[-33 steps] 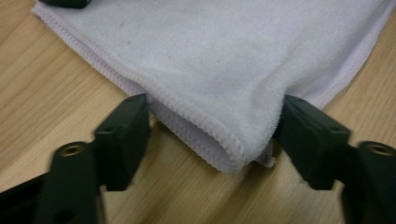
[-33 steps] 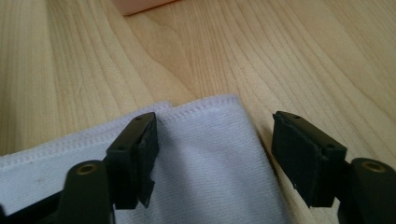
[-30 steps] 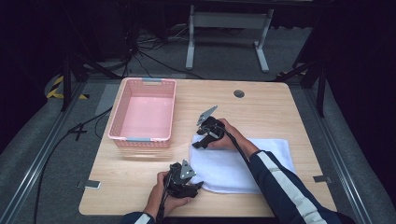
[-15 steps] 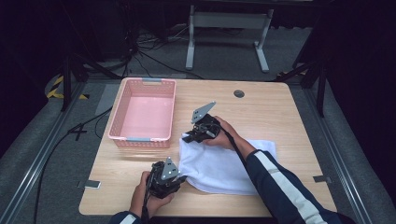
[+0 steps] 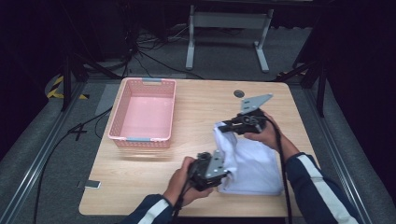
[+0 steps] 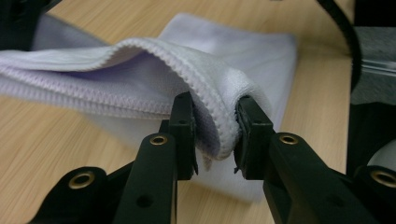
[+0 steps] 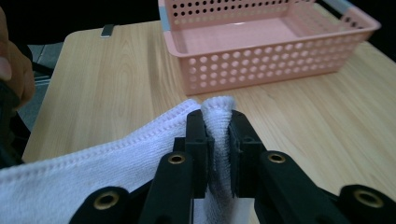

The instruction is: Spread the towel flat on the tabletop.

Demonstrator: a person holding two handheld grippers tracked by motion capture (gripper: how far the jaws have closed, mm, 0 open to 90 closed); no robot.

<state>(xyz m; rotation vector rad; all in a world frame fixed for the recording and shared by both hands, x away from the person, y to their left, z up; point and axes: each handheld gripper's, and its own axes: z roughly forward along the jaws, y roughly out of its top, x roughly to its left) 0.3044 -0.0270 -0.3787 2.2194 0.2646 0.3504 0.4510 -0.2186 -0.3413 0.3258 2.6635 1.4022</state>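
Since a second ago, both tongs have just been closing, each on a corner of the white terry-cloth towel point(image 5: 252, 161), and the towel's left edge, then lying flat, is now lifted clear of the worktop point(image 5: 196, 102). The left tongs point(image 6: 215, 135) grasp the near corner: the hemmed edge bulges between the two black jaws. The right tongs point(image 7: 218, 140) grasp the far corner, pinched into a narrow upright fold. In the high view the left tongs point(image 5: 223, 173) sit at the near end of the raised edge and the right tongs point(image 5: 220, 127) at its far end.

Judgement: the pick-up of both corners is complete. The raised edge is ready to be carried across the cloth for a fold, or lifted away entirely. The remainder of the towel rests on the right half of the worktop.

Materials and shapes:
- Towel: soft looped pile, stitched zigzag hem, rectangular. It drapes and sags between the two grips, so expect it to hang slack unless tensioned.
- Worktop: light wood-grain laminate, smooth and flat.
- Pink perforated plastic basket point(image 5: 142, 112): rectangular and rigid, with grey-blue handle inserts at both short ends. It stands at the left of the worktop, well apart from the towel.
- Jaws: black, hard, flat-faced pads with brass-coloured rivets.
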